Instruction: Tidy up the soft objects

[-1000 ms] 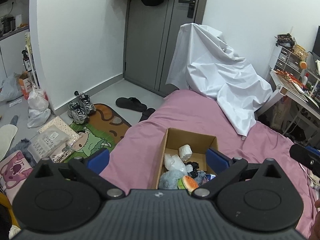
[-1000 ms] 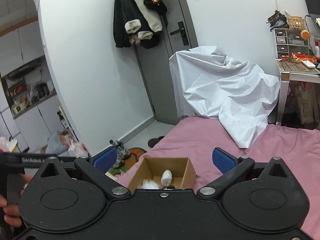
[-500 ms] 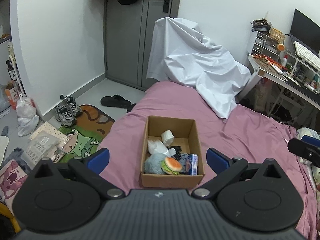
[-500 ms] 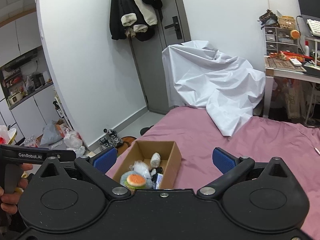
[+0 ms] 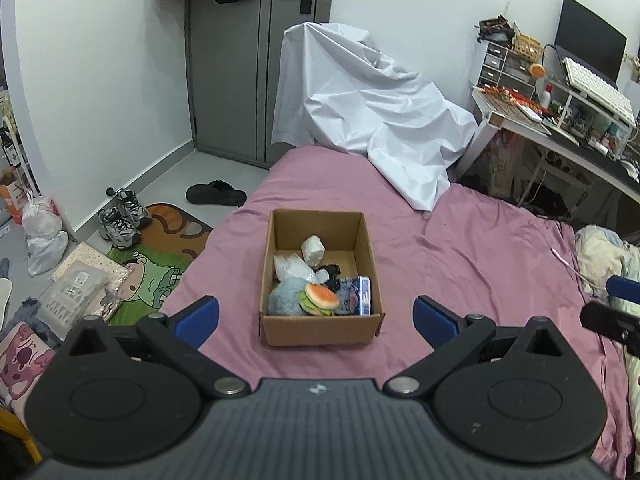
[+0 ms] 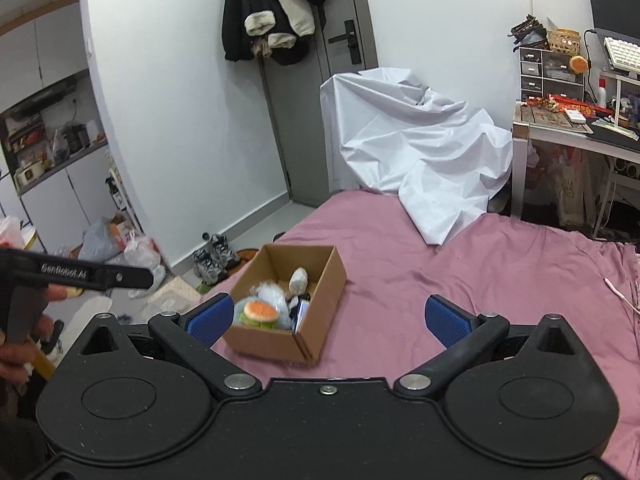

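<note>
Overhead, both grippers, left and right, hover spread wide and empty; a cardboard box lies ahead between their fingers, bare pink bedsheet around it.

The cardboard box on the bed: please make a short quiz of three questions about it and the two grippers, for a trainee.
1. True or false: the cardboard box stands on the pink bedsheet.
2. Which toy lies at the near end of the box? A) burger plush B) yellow duck C) red ball
3. Fill in: the left gripper and the right gripper are both ____ and hold nothing.

Key:
1. True.
2. A; it lies beside a grey fluffy toy.
3. Open; the jaws of each stand wide apart.
</note>
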Available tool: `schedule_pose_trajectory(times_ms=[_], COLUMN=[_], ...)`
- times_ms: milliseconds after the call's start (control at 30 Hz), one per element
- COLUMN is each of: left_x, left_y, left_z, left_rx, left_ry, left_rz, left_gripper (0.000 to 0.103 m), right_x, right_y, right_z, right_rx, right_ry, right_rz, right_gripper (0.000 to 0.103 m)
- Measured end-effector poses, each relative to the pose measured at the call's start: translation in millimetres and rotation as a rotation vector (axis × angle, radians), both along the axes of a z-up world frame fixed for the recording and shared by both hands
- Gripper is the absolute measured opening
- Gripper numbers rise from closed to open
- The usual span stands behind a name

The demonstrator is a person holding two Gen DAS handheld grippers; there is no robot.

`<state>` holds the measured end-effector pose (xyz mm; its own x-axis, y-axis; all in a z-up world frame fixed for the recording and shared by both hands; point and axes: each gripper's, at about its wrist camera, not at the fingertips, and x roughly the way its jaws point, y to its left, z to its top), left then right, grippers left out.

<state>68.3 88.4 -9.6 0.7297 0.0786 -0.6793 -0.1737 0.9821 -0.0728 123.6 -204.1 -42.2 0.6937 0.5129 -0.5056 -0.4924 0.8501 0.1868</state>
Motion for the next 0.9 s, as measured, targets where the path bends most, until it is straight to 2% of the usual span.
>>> schedule_pose_trajectory(times_ms=[267, 900], left_x=[-11, -24], left_y=[-19, -43], left_z=[-3, 6], left_rx=[0.003, 0.014], left_ry=[0.011, -0.020], left_rz=[-0.015, -0.037], left_gripper=[0.102, 0.102], right_x=[-19, -23], right_y=[-4, -7], right_z=[-4, -4], right_rx=[-0.017, 0.011], right_ry=[0.022, 0.039], right_rz=[0.025, 0.041], right_gripper=[0.103, 0.103])
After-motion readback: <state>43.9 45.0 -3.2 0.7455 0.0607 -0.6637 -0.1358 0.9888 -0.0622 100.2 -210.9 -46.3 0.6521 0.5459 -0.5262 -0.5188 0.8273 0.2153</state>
